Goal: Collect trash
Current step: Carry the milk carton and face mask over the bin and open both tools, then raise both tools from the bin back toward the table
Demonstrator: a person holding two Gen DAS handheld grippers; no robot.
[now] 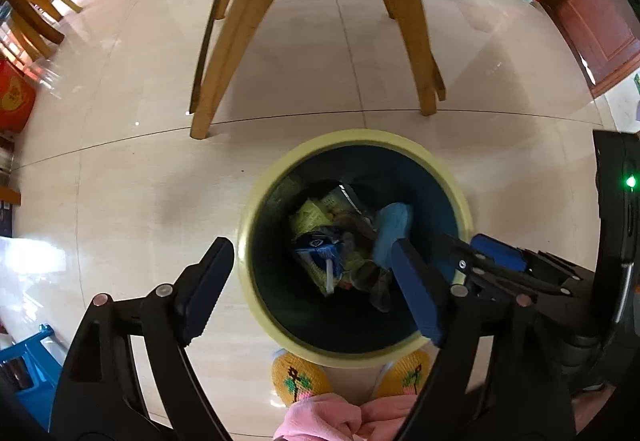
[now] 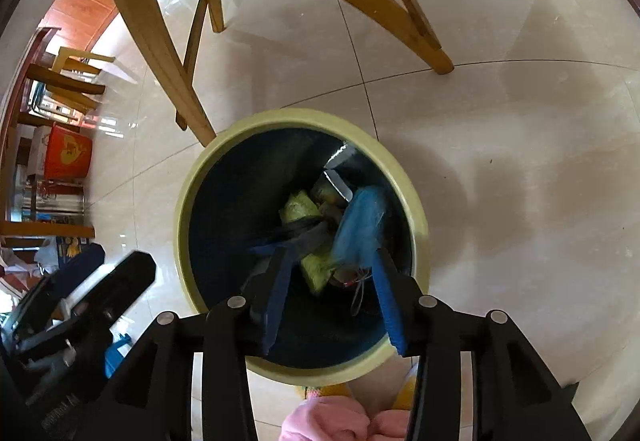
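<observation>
A round bin [image 1: 256,197] with a pale yellow rim and dark inside stands on the tiled floor. In it lie yellow wrappers [image 1: 310,215], a blue drink carton with a straw [image 1: 320,251] and a blurred blue crumpled piece [image 1: 394,227]. My left gripper [image 1: 316,289] hangs open above the bin's near side, nothing between its fingers. My right gripper [image 2: 332,297] is open over the bin's mouth [image 2: 200,177], and the blue piece [image 2: 360,225] shows blurred just beyond its fingertips, free of them. The right gripper [image 1: 496,257] also reaches in from the right in the left wrist view.
Wooden chair legs [image 1: 224,65] stand right behind the bin [image 2: 160,53]. A person's yellow knitted slippers [image 1: 298,381] and pink clothing [image 1: 328,419] are just in front of it. A blue stool [image 1: 28,365] and a red box [image 1: 14,97] sit at the left.
</observation>
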